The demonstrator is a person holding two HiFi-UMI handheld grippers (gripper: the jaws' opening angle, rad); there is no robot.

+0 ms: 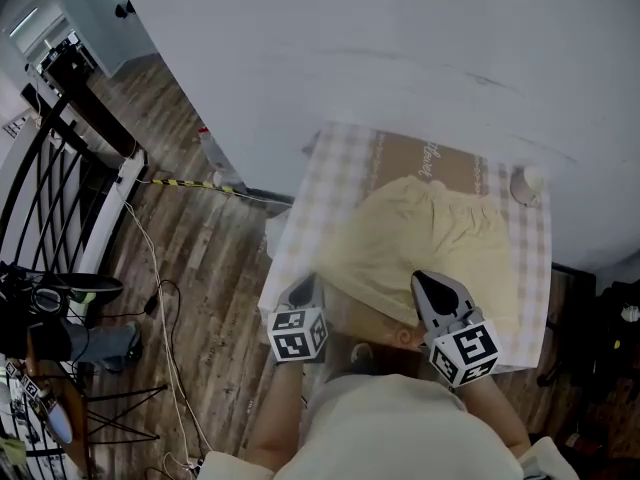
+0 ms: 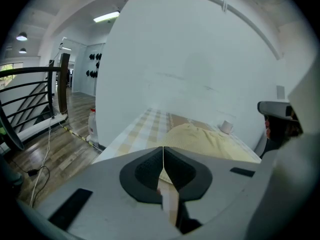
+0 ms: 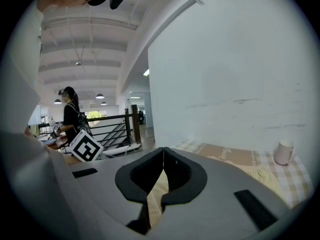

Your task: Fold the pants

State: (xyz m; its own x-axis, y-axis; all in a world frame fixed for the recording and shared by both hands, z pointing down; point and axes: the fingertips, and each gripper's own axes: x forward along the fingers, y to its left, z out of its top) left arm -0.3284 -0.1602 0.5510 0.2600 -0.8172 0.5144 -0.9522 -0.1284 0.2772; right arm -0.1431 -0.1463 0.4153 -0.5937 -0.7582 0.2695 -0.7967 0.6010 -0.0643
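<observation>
pants [image 1: 432, 240]: pale yellow, lying spread out and a bit rumpled in the middle of the table, waistband end toward the far side, nothing folded over so far

left gripper [image 1: 304, 288]: hanging at the near left corner of the table, just beside the near left edge of the pants; jaws are sitting pressed together with nothing between them

right gripper [image 1: 421, 279]: hovering over the near part of the pants, pointing toward the far side; jaws are also sitting tight together, no fabric pinched in them

checkered cloth [image 1: 325, 183]: covering the table under the pants, showing on the left, on the right and at the far end

brown sheet [image 1: 405, 155]: lying flat at the far end with some print on it that I can't read; the far edge of the pants is overlapping it

cup [image 1: 527, 182]: small and light, standing at the far right corner, well apart from both grippers

wood floor [image 1: 195, 253]: running off to the left of the table, with a cable [image 1: 150, 268] trailing across it

black railing [image 1: 45, 183]: standing further left

another person [image 3: 70, 115]: standing way back by the railing in the right gripper view
</observation>
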